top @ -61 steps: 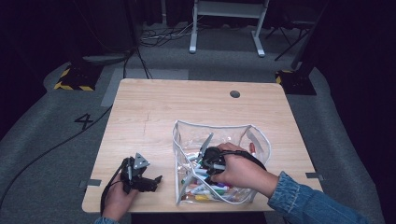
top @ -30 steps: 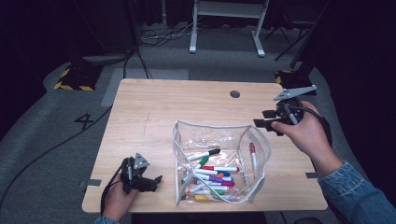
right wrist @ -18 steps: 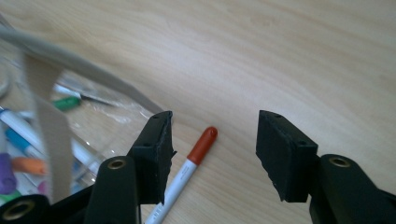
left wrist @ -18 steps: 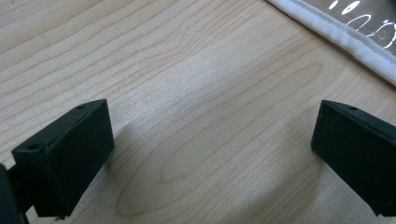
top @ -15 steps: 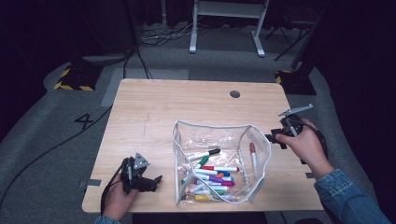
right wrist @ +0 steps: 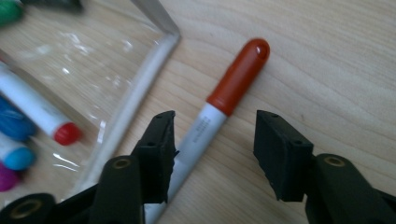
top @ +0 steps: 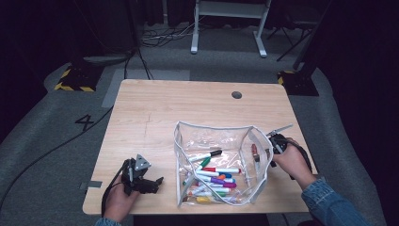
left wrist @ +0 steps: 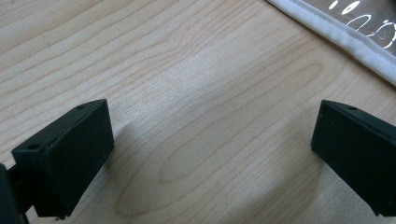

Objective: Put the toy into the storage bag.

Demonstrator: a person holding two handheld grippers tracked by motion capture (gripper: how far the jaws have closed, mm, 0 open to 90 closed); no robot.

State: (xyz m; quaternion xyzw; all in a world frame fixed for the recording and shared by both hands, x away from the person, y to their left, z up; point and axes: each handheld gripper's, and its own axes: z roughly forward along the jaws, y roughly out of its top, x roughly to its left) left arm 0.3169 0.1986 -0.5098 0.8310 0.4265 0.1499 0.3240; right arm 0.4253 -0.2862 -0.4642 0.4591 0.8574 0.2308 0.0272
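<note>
- The right gripper now sits low at the right side of the clear pouch; a second ago it was lifted high over the far right corner of the worktop, and half a second ago it was partway down.
- Two seconds ago the same gripper was inside the pouch among the markers; now it is outside it, on the worktop side of the pouch's right wall.
- In the right gripper view its jaws straddle a red-capped marker that lies flat on the bare wood just beside the pouch's white-edged rim.
- The jaws have just been closing, yet they are still released: one jaw is at or nearly at the marker's white barrel, the other stands clear of it with wood showing between.
- In the high view the red-capped marker lies against the pouch's right wall, where it has lain over the last second.
- The other markers lie heaped in the pouch, unchanged from the last second.
- The left gripper rests at the near left of the worktop, unmoved across all frames.
- The left gripper view shows its jaws spread wide over bare wood, gripping nothing, with the pouch's edge at the upper right.
</note>
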